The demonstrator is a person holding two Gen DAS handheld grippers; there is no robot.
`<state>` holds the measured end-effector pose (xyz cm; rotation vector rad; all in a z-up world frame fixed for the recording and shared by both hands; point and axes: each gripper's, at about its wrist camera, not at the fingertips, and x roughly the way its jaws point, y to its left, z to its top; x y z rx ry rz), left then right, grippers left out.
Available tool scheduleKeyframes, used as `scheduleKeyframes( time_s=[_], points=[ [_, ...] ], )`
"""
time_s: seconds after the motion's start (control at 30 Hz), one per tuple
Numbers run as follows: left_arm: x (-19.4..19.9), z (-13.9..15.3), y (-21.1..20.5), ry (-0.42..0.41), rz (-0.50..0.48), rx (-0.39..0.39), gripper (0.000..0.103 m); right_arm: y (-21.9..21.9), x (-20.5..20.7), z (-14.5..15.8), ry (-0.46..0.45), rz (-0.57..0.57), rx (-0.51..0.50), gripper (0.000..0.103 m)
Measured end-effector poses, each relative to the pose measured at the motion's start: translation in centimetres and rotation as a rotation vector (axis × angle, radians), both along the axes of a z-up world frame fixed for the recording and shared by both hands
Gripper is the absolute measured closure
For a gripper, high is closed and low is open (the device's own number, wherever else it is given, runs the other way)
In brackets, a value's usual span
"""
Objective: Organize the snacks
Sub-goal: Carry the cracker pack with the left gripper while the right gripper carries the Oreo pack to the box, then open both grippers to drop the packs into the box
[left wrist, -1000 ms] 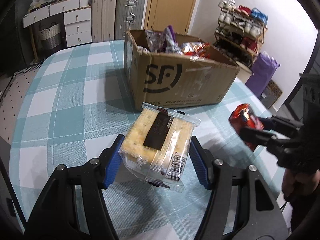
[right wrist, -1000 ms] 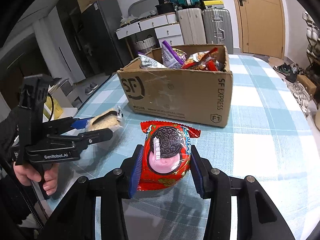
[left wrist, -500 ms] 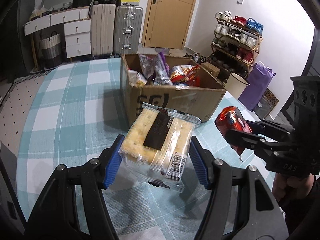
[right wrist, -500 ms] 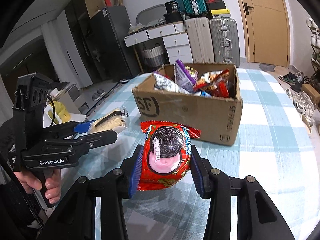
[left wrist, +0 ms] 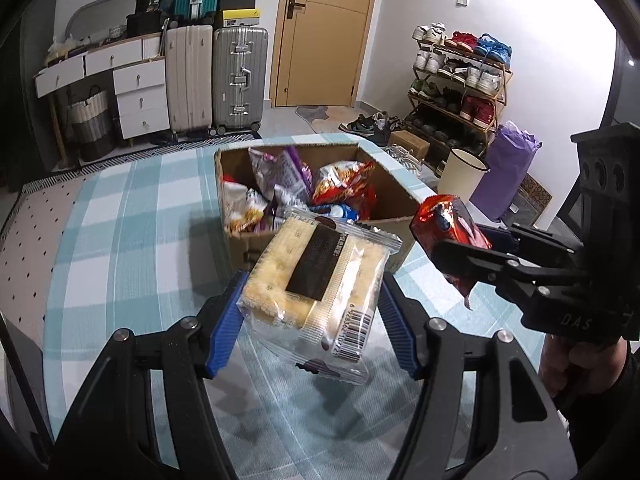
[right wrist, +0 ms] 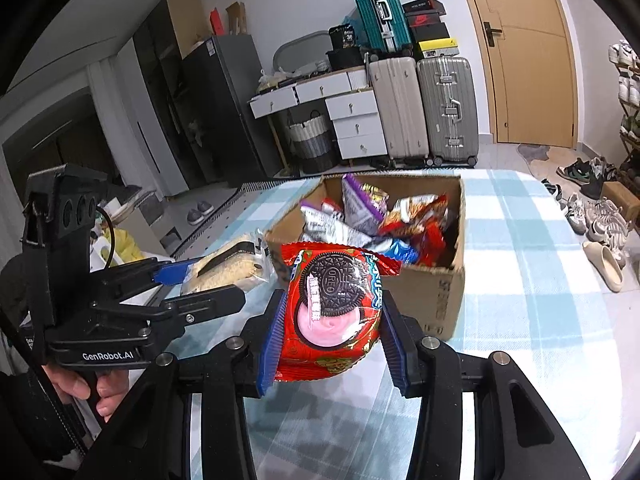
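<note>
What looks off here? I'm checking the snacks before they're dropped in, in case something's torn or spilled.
Nothing stands out. The cracker pack in the left gripper and the Oreo bag in the right gripper look sealed; the cardboard box sits upright, nothing spilled.

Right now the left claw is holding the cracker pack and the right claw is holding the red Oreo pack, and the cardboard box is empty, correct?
Not quite: the cardboard box is not empty; the right wrist view shows snack bags piled inside. The rest holds: left claw grips the cracker pack, right claw the red Oreo pack.
</note>
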<state>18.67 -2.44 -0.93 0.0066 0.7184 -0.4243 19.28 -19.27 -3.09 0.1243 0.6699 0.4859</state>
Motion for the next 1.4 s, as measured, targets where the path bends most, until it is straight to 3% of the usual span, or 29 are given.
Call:
scheduleKeyframes(
  time_s=[0.3, 0.73, 1.07, 1.4],
  points=[
    [2.2, 2.3, -0.9, -0.021, -0.001, 0.012, 0.042, -0.6, 1.3, 2.9, -0.047, -0.017, -0.058, 0.058],
    [7.6, 3.9, -2.5, -0.008, -0.010, 0.030, 0.042, -1.2, 5.1, 5.6, -0.037, -0.028, -0.028, 0.058],
    [11.8, 3.1, -3.3, 0.013, -0.021, 0.061, 0.042, -0.9, 9.0, 6.4, -0.033, -0.041, -0.041, 0.058],
    [15.0, 1.5, -3.3, 0.045, -0.035, 0.064, 0.041, -0.8, 13.7, 4.9, 0.000, -0.046, -0.043, 0.058]
  ],
)
